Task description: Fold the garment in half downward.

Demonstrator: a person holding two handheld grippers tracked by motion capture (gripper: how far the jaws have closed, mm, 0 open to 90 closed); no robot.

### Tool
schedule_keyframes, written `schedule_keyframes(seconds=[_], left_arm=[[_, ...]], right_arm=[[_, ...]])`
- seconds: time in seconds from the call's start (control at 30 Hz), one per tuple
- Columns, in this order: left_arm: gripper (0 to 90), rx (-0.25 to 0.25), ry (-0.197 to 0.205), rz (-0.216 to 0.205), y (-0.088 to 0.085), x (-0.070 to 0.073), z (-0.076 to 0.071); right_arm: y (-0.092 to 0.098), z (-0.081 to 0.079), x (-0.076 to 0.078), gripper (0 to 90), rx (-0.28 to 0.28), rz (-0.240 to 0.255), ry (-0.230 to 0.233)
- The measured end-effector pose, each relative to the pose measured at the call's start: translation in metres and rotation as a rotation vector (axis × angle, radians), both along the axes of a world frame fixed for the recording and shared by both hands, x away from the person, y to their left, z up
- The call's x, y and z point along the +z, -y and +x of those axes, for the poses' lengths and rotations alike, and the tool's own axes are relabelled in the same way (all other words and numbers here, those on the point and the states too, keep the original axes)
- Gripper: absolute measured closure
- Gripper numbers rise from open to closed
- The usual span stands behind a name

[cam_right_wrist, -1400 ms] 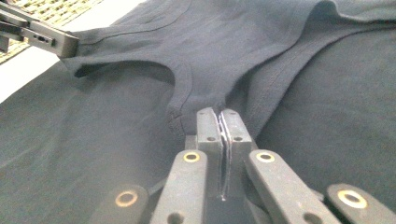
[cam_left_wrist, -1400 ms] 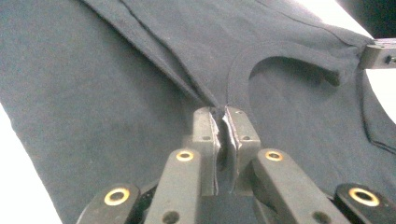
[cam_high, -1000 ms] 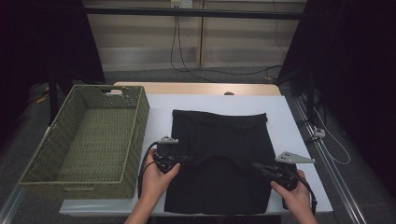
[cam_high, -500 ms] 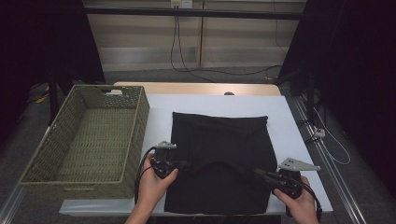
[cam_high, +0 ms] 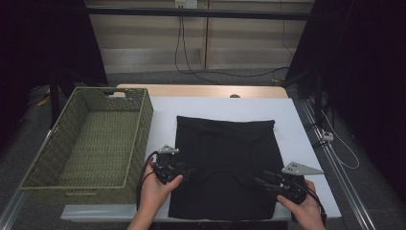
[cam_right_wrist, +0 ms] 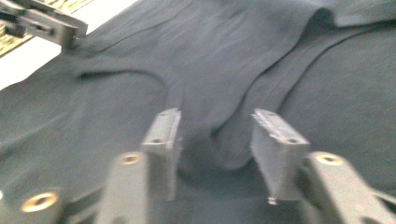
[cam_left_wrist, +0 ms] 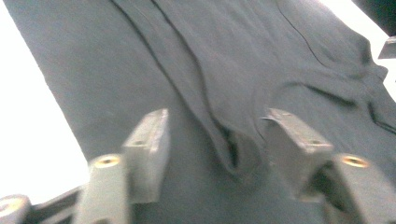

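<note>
From the high view I am looking down on a black garment (cam_high: 225,165) lying flat on the white table (cam_high: 292,124), with a green woven basket (cam_high: 91,139) standing just beside its left edge. I am holding the left gripper (cam_high: 187,170) at the garment's left edge and the right gripper (cam_high: 262,177) near its lower right part, both low over the cloth.

The left gripper view is giving me what the high view cannot: the left gripper (cam_left_wrist: 215,140) has just been opening, its jaws are standing apart, and a raised fold of the garment (cam_left_wrist: 233,70) is sitting between them without the pads pressing on it. The right gripper view is showing the same for the right gripper (cam_right_wrist: 215,140): jaws just opened, a soft ridge of the garment (cam_right_wrist: 224,60) lying loose in the gap. It is also catching the left gripper (cam_right_wrist: 44,21) at its top left corner.

I am reading no brand, label or writing anywhere.
</note>
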State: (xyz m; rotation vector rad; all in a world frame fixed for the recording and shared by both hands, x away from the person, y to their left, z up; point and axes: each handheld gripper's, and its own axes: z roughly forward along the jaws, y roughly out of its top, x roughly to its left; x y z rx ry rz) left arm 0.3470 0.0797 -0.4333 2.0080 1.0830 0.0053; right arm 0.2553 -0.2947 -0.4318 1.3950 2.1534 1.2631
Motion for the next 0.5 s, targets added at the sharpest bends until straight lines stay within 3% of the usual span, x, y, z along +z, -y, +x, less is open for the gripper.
schedule_keyframes(seconds=[0.07, 0.2, 0.33, 0.47, 0.5], left_arm=[[31.2, 0.011, 0.019, 0.002, -0.001, 0.002, 0.005], [25.8, 0.039, 0.036, 0.024, 0.000, 0.006, 0.019], [22.4, 0.054, 0.040, 0.040, 0.004, 0.005, 0.039], [19.3, 0.068, 0.046, 0.044, 0.008, 0.008, 0.056], [18.2, 0.077, 0.043, 0.042, 0.010, 0.009, 0.060]], right_arm=[[0.002, 0.006, 0.000, 41.0, -0.025, -0.006, 0.009], [0.003, 0.025, 0.000, 32.4, -0.068, -0.015, 0.020], [0.001, 0.046, -0.002, 26.0, -0.089, -0.037, 0.033], [0.001, 0.068, -0.004, 24.6, -0.113, -0.011, 0.029], [0.002, 0.072, -0.004, 23.7, -0.123, -0.024, 0.041]])
